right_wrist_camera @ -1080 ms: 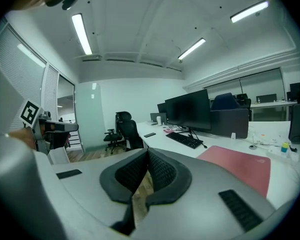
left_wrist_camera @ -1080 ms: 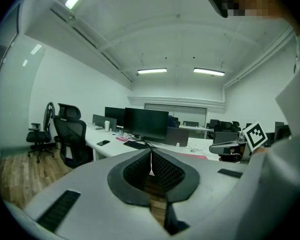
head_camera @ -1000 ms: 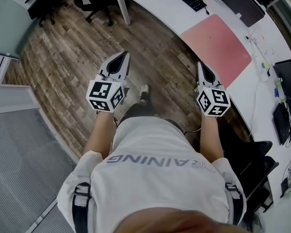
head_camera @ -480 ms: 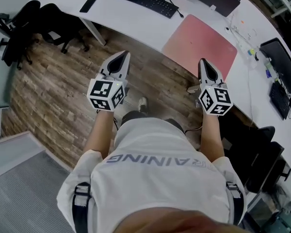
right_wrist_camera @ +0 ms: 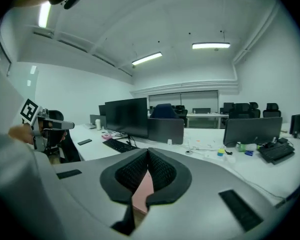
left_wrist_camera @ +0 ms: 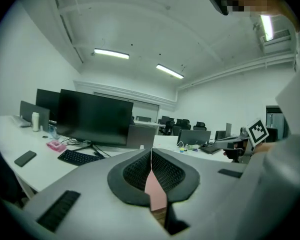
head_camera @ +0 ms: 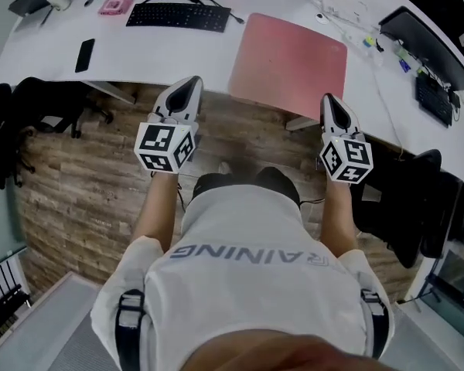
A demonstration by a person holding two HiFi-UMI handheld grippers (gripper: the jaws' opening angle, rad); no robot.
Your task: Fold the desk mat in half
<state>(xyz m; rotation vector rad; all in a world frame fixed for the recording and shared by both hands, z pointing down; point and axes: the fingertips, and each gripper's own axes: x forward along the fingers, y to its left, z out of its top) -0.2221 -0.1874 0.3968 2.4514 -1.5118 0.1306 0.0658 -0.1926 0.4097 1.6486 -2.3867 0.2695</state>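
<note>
Left gripper [head_camera: 189,91] jaws together, nothing in them; the left gripper view [left_wrist_camera: 151,156] shows the pads meeting on one line. Right gripper [head_camera: 330,105] is the same, pressed together and empty, confirmed in its own view [right_wrist_camera: 146,156]. Both are held out level in front of the person, tips at the front edge of the white desk [head_camera: 162,52] and over the wood floor [head_camera: 85,199], touching nothing. The pink desk mat [head_camera: 290,56] lies flat and unfolded on the desk straight ahead, between the two tips. Its long axis runs along the desk's front edge, left-right in the head view and slightly skewed, with the near long edge at the desk's rim. The left tip sits left of the near left corner, the right tip just short of the near right corner. A pink sliver of mat shows below the closed pads in both gripper views. Left of the mat are a black keyboard [head_camera: 178,16], a phone [head_camera: 84,55] and a black monitor [left_wrist_camera: 95,119]. An office chair [head_camera: 31,118] is tucked under the desk's left end.
</note>
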